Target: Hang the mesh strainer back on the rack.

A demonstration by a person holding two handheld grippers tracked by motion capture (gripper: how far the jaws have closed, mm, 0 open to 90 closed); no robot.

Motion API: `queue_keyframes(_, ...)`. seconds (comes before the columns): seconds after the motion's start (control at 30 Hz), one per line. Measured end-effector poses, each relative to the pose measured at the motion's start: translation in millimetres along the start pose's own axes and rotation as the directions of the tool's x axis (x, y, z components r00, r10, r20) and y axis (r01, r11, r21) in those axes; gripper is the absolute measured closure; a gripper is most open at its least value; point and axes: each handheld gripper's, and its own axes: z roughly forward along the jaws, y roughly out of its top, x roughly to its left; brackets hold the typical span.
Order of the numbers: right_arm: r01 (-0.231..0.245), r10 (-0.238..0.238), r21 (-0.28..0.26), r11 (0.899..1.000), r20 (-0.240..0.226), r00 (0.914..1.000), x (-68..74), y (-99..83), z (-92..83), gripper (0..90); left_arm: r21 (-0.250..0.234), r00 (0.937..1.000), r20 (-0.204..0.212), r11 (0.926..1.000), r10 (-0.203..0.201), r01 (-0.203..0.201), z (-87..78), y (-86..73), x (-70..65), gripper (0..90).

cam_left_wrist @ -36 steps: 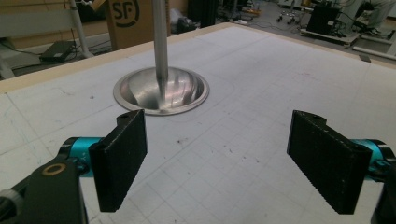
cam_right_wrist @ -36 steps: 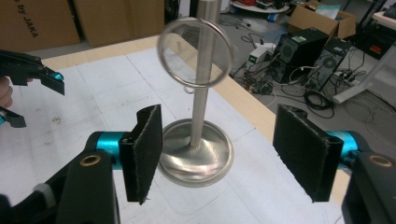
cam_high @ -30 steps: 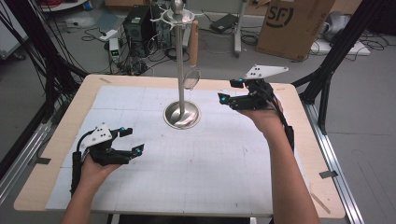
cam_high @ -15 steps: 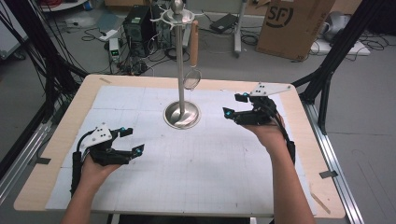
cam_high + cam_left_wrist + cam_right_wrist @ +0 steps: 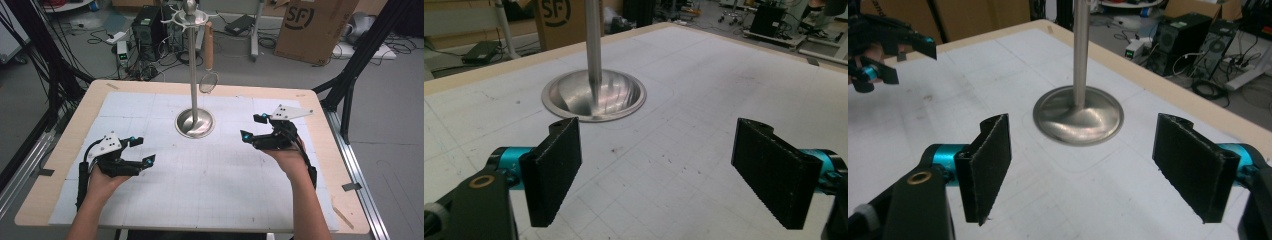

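A metal stand rises from a round base [image 5: 194, 122] at the middle of the table, and a small strainer [image 5: 208, 82] with a wooden handle hangs from its top. My right gripper [image 5: 251, 127] hovers just right of the base, apart from it. Its jaws have just been opening and nothing is between them. In the right gripper view the gripper [image 5: 1093, 170] stands wide, facing the base [image 5: 1078, 116]. My left gripper [image 5: 146, 150] rests low at the front left, open and empty. In its own view the left gripper [image 5: 664, 170] faces the base [image 5: 594, 95].
A white gridded mat [image 5: 210, 190] covers most of the wooden table [image 5: 45, 200]. Beyond the far edge lie a cardboard box [image 5: 312, 25], cables and electronics on the floor. Black frame posts stand at both sides.
My right gripper has come down and toward the person, away from the hanging strainer, with its jaws spreading wider. The left gripper has stayed put.
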Motion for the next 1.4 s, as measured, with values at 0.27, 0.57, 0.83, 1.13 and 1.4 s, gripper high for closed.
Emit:
queue_keyframes(0.27, -0.015, 0.015, 0.011, 1.0, -0.01, 0.9998, 5.4, -21.0, -2.2, 21.1, -0.012, 0.9999, -0.004, 0.9998, -0.013, 0.012, -2.3, 0.9, 2.2, 20.7)
queue_keyframes(0.57, 0.014, -0.014, 0.053, 0.999, -0.002, 0.9999, 7.0, -38.8, -2.0, 21.1, -0.007, 1.0, -0.002, 0.9999, -0.008, 0.008, -1.4, 0.9, 1.0, 20.7)
queue_keyframes(0.83, 0.009, -0.009, 0.062, 0.998, 0.005, 0.9999, 6.3, -41.5, -2.0, 21.1, -0.009, 1.0, 0.001, 0.9999, -0.005, 0.005, -2.7, 1.6, 0.4, 20.7)
queue_keyframes(1.13, 0.0, -0.001, 0.075, 0.997, 0.006, 1.0, 5.3, -45.3, 0.7, 21.1, -0.01, 1.0, -0.002, 0.9999, -0.007, 0.007, -2.5, 1.5, 0.8, 20.7)
queue_keyframes(1.4, -0.003, 0.002, 0.074, 0.997, 0.007, 1.0, 4.7, -47.0, -2.1, 21.1, -0.007, 1.0, -0.006, 1.0, -0.005, 0.005, -2.3, 1.5, -0.2, 20.7)
